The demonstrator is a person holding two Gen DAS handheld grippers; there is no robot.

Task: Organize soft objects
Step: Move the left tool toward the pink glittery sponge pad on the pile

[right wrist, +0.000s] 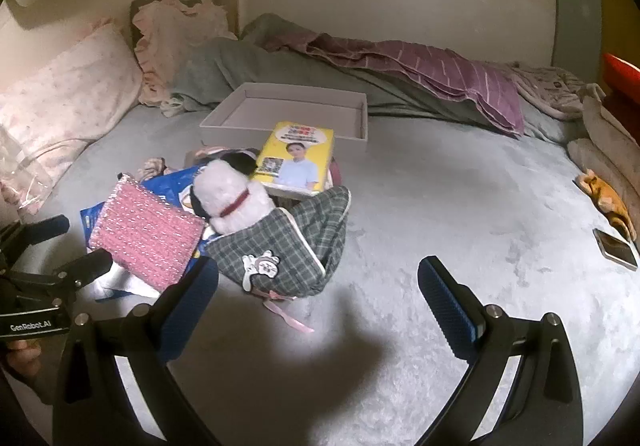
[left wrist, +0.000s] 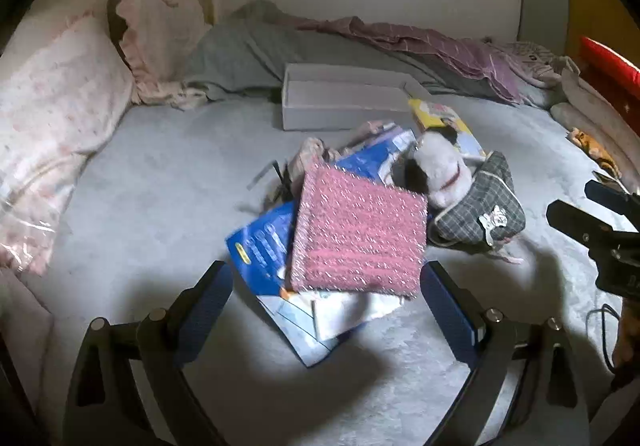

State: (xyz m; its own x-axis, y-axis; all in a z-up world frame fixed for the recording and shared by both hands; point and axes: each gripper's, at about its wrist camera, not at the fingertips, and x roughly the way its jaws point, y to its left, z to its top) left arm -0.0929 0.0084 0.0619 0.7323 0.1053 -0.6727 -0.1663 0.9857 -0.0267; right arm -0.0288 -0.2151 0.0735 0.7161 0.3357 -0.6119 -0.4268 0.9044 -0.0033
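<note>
Left gripper (left wrist: pixel 326 294): fingers apart, empty, pink pad (left wrist: pixel 356 234) at 12 o'clock.
Right gripper (right wrist: pixel 320 286): fingers apart, empty, plaid bag (right wrist: pixel 288 246) at 11 o'clock.
Plush (right wrist: pixel 230 202): lay in the bag.

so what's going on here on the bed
A person holds a gripper in each hand above a heap of things on a grey bed. Both the left gripper and the right gripper are open and hold nothing. The left one hovers over a pink knitted cloth that lies on top of blue packaging. Beside it sit a white plush toy, a grey plaid bag and a yellow book. A shallow grey box behind the heap is empty.
</note>
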